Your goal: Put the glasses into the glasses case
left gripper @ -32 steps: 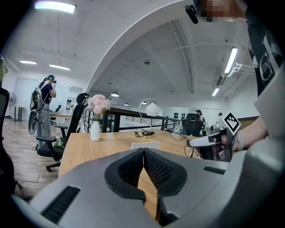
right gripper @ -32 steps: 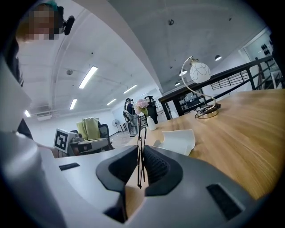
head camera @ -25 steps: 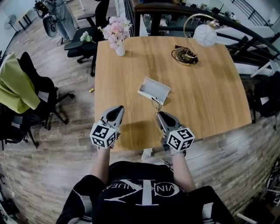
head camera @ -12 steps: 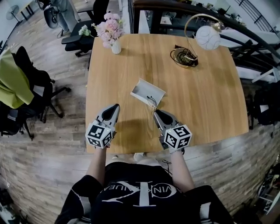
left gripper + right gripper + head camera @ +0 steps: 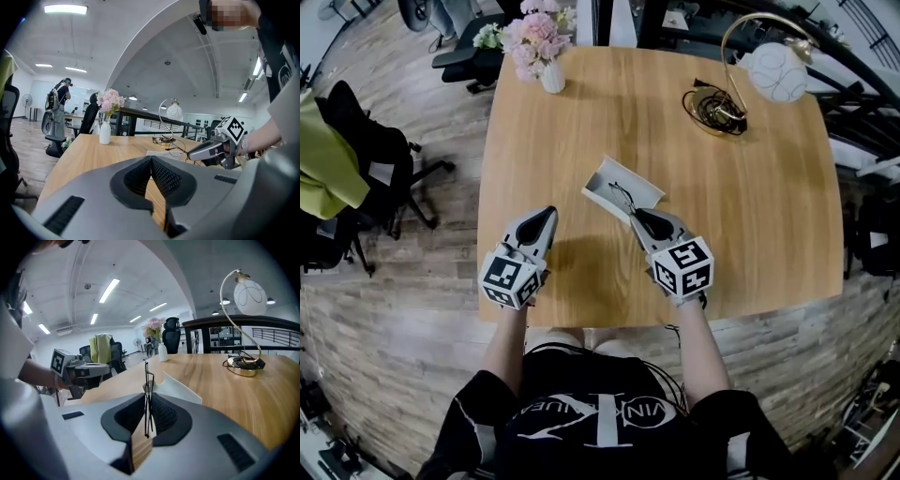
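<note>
The white glasses case (image 5: pixel 607 180) lies open on the wooden table (image 5: pixel 750 216). My right gripper (image 5: pixel 639 215) is shut on the thin black wire glasses (image 5: pixel 623 195) and holds them over the case's near edge. In the right gripper view the glasses (image 5: pixel 147 376) stand upright between the pads, with the case (image 5: pixel 180 384) just beyond the right gripper (image 5: pixel 146 398). My left gripper (image 5: pixel 549 213) hovers left of the case with nothing in it; its jaw tips meet. From the left gripper (image 5: pixel 151 159), the left gripper view shows the right gripper (image 5: pixel 206 149) and the glasses (image 5: pixel 177 149).
A white vase of pink flowers (image 5: pixel 542 52) stands at the table's far left corner. A gold lamp with a white globe (image 5: pixel 776 73) and its base (image 5: pixel 717 108) are at the far right. Office chairs, one with a green cloth (image 5: pixel 323 164), stand to the left.
Both grippers have moved forward over the table. The right one has carried the glasses up to the case and rolled somewhat; the left has drawn level beside it.
</note>
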A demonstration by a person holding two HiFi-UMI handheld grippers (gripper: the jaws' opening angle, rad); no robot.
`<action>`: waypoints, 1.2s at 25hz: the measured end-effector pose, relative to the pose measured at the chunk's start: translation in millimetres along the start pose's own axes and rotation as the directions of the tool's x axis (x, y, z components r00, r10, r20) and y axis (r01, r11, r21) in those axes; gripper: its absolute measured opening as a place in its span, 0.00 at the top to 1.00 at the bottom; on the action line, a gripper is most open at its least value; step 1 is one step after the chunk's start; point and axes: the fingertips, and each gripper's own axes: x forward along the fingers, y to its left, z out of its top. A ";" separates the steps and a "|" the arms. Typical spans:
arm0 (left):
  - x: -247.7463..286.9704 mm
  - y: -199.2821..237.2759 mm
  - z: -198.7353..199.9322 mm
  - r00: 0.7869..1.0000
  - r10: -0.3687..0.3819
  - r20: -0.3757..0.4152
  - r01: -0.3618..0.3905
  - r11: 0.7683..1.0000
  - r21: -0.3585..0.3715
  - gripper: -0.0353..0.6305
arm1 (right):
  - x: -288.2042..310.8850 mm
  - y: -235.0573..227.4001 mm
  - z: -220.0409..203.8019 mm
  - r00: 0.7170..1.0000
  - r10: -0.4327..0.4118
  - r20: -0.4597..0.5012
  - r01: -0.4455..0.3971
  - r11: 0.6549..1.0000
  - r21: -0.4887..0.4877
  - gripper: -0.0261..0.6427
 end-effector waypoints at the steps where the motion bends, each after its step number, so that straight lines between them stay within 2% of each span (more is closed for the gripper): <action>1: 3.4 -0.2 -1.3 1.000 -0.004 -0.005 0.004 1.000 0.006 0.92 | 4.0 -1.8 -0.2 1.000 -0.004 -0.022 0.003 1.000 -0.018 0.88; 6: 24.7 4.5 -8.5 1.000 -0.006 -0.023 0.007 1.000 0.030 0.92 | 23.6 -9.3 -1.4 0.990 -0.018 -0.138 0.004 0.995 -0.101 0.88; 13: 41.9 11.9 -18.5 0.999 -0.029 -0.029 0.030 1.000 0.010 0.92 | 42.7 -12.3 -8.3 0.966 -0.015 -0.258 -0.029 0.986 -0.166 0.88; 22: 48.0 23.0 -25.4 0.999 -0.013 -0.049 0.013 1.000 0.016 0.92 | 59.7 -14.1 -14.4 0.938 0.004 -0.348 -0.067 0.984 -0.168 0.88; 30: 44.8 27.6 -30.7 0.999 -0.022 -0.049 0.022 1.000 0.000 0.92 | 67.0 -8.4 -21.9 0.897 0.063 -0.438 -0.139 0.980 -0.144 0.88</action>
